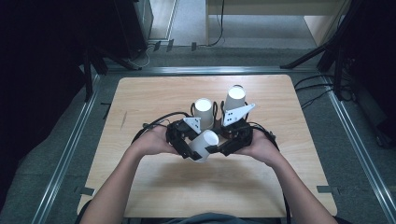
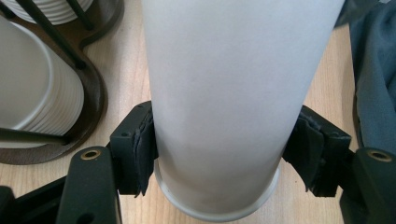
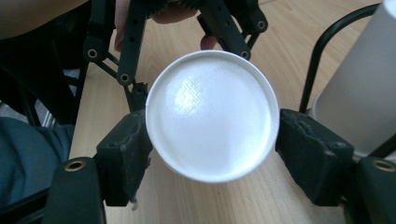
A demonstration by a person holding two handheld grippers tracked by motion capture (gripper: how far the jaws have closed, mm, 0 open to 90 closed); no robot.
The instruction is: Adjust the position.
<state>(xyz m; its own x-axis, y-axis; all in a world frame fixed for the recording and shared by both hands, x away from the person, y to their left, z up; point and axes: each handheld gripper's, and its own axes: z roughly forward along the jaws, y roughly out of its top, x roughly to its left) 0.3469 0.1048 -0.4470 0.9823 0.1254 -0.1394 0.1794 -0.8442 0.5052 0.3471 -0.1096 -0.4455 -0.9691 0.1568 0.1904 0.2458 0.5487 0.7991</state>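
Holding a white paper cup (image 1: 204, 145) on its side above the near middle of the table (image 1: 140, 186), the person has a gripper at each end of it. The left gripper (image 1: 187, 150) is clamped on the cup wall, its pads (image 2: 140, 154) pressing both sides just above the rolled rim. The right gripper (image 1: 223, 148) faces the cup's closed base (image 3: 210, 114); one pad (image 3: 128, 149) touches the edge, the other (image 3: 308, 149) stands just off it, so I cannot tell whether it grips.

Judging by its look, the cup is very light, thin-walled and easily crushed, with a smooth surface that could slip. The stiffest places to hold are near the rolled rim and the bottom disc; the middle of the wall would likely dent under a hard squeeze, so a gentle pinch seems best.

Counting from left to right: two hands, two grippers, one loose cup between them. Behind them stands one dark wire rack (image 1: 215, 110) carrying two stacks of cups, a left stack (image 1: 203, 108) and a taller right stack (image 1: 235, 96). How many cups each stack holds cannot be counted.
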